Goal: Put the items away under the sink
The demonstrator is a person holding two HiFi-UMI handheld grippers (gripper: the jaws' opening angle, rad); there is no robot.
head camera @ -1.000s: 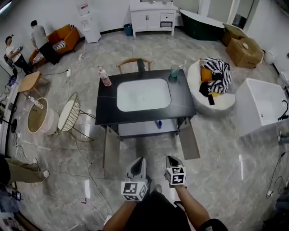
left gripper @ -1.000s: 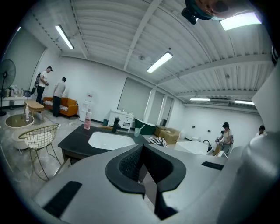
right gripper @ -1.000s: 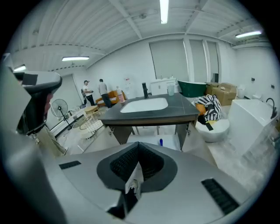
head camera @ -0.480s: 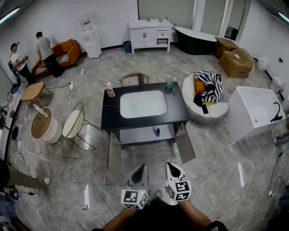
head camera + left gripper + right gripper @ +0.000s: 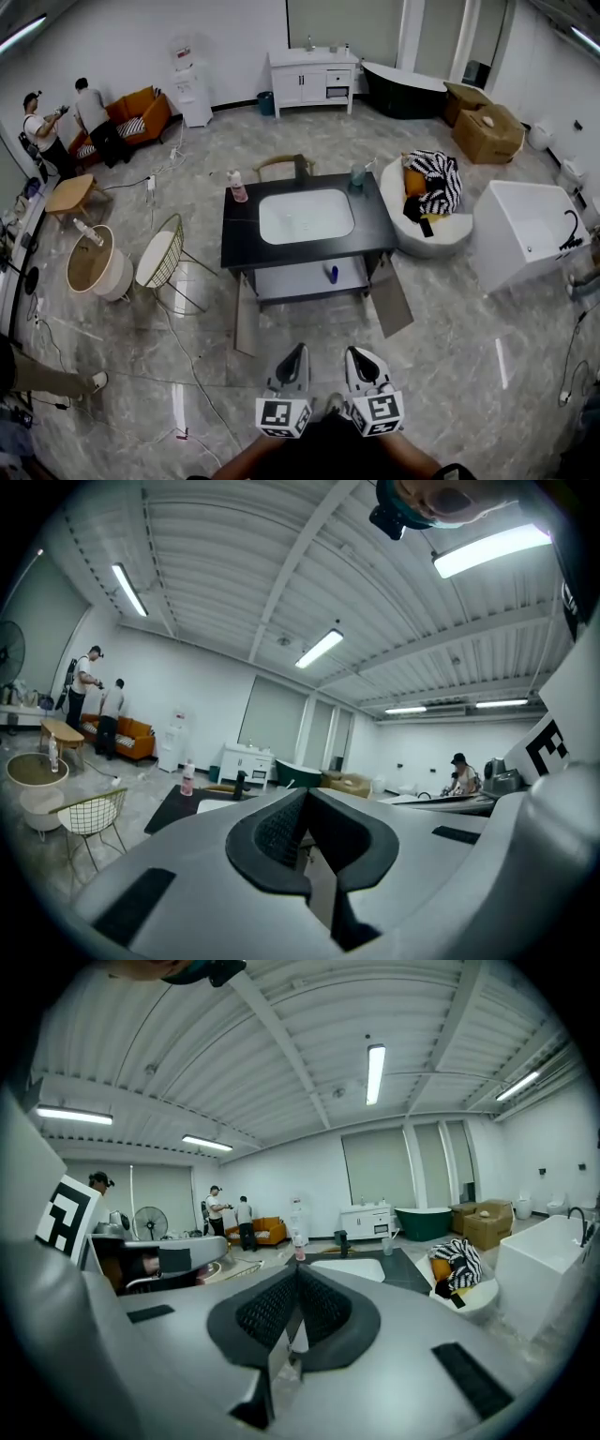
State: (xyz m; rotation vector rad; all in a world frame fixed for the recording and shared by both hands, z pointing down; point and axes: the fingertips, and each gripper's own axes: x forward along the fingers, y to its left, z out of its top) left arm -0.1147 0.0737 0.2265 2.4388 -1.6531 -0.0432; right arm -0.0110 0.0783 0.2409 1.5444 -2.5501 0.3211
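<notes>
- Left claw (image 5: 296,351) is pressed together at the tips with nothing between them; I hold it near the front edge of the view, well apart from the sink unit.
- Right claw (image 5: 357,355) is just beside it, likewise pressed together and empty.
- Pink bottle (image 5: 238,187) stands upright at the far left corner of the black surface (image 5: 242,246).
- Teal cup (image 5: 358,175) stands at the far right corner.
- White basin (image 5: 306,216) fills the surface's middle.
- Small blue item (image 5: 332,274) sits on the shelf (image 5: 286,279) under the sink, between the open doors (image 5: 247,317).
</notes>
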